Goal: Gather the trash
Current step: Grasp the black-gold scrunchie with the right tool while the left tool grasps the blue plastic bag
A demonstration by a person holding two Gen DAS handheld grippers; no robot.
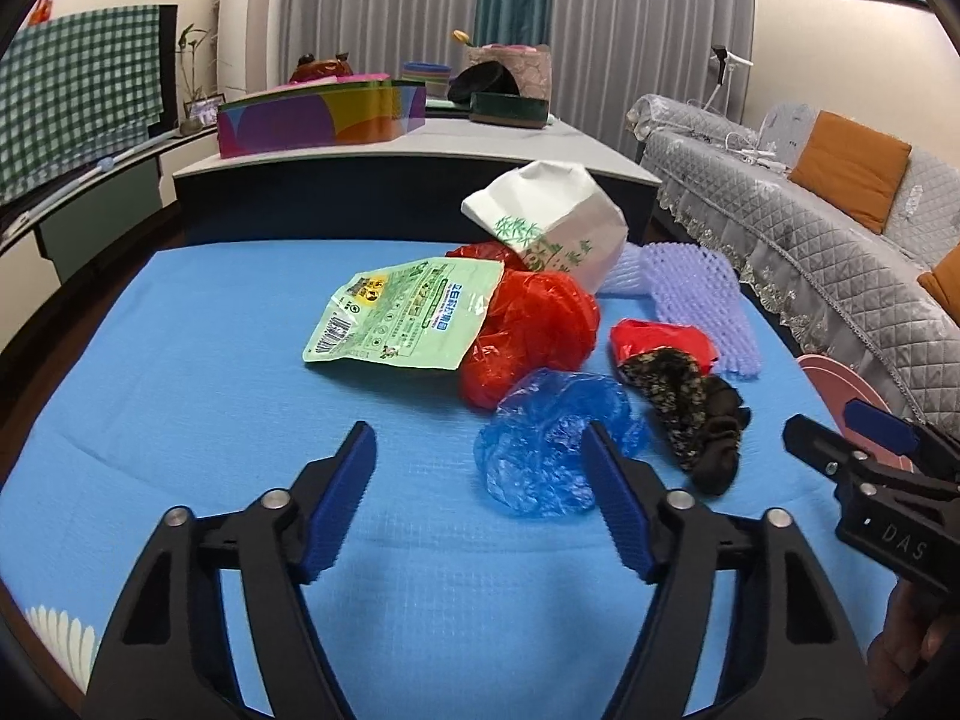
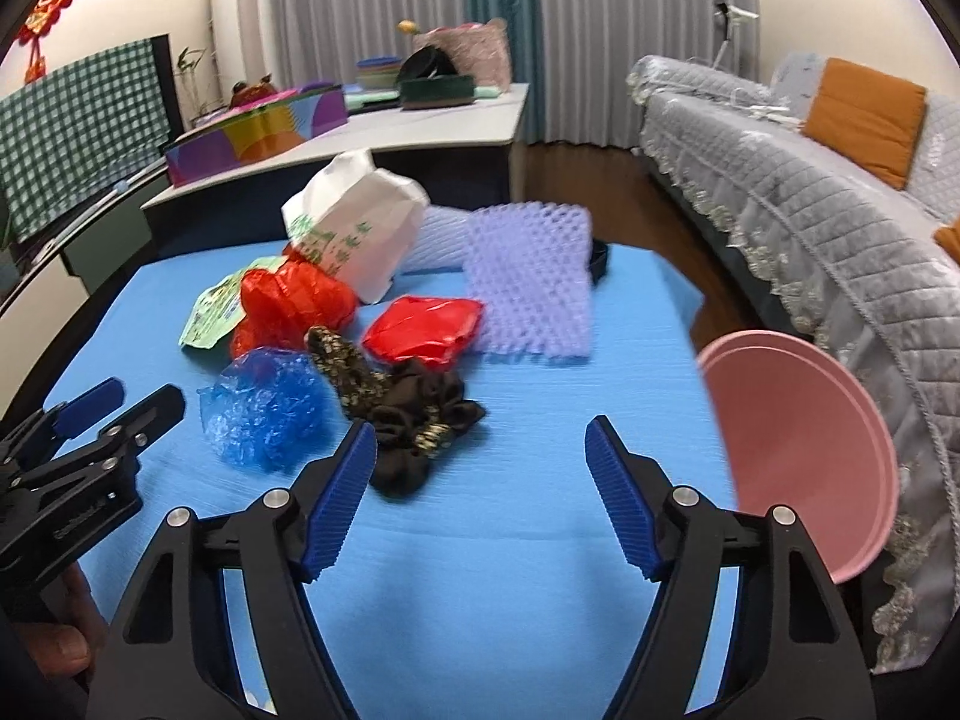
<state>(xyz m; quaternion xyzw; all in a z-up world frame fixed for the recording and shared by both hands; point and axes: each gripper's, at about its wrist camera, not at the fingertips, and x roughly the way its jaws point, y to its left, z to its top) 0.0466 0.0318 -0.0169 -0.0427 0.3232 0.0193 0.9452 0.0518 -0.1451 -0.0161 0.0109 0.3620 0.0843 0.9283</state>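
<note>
While both claws hover spread and empty above the blue counter (image 1: 180, 360), the trash lies in a loose heap ahead of them. The left claw (image 1: 477, 498) has the crumpled blue plastic bag (image 1: 552, 438) just ahead and slightly right of its opening, the right pad overlapping the bag's near edge in that view, though contact cannot be confirmed. The right claw (image 2: 480, 498) faces bare counter, with the dark patterned cloth (image 2: 402, 420) just beyond its left pad; the cloth's long axis runs diagonally away towards the heap. Judged by position, the left claw is nearer the blue bag and the right nearer the cloth. The pink basin (image 2: 798, 450), probably the receptacle, stands at the counter's right edge beside the right claw. Behind lie a red plastic bag (image 1: 528, 330), a green printed packet (image 1: 408, 318) bearing a barcode and illegible print, a white paper bag (image 1: 552, 222) with green bamboo motif, and lilac foam netting (image 2: 528, 282). "DAS" is readable on the right claw's body in the left view.
</note>
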